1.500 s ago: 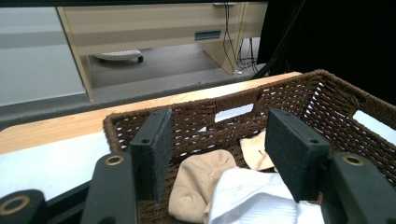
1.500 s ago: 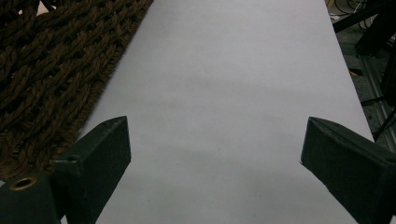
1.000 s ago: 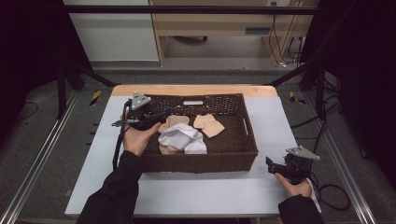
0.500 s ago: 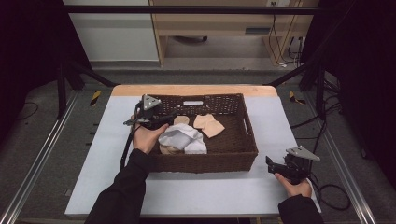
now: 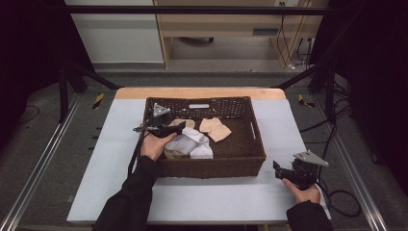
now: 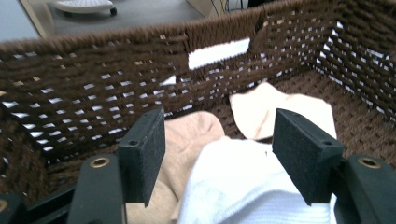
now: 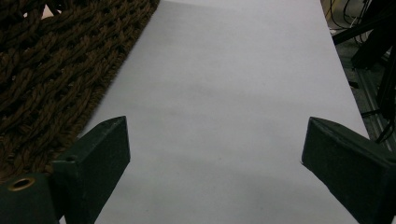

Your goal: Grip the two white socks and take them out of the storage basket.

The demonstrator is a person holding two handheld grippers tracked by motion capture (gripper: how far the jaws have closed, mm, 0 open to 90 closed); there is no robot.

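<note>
White cloth (image 6: 243, 186) heaped in wicker basket (image 5: 240, 159), atop beige cloths (image 6: 187, 140). Left gripper (image 6: 219, 154) low over it, jaws just widened and empty, likely to straddle the heap. Right gripper (image 7: 210, 168) parked wide open on table (image 7: 233, 70), holding nothing.

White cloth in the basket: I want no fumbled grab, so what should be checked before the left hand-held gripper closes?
1. Left hand-held gripper jaws open, having just been opening: ok.
2. White cloth lies between and below the jaws: ok.
3. Pads touching the cloth: cannot tell.
4. Beige cloth beside the left jaw could be caught too: not ok.
5. Basket wall apart from the jaws: ok.
6. Right hand-held gripper open, on the table outside the basket: ok.
</note>
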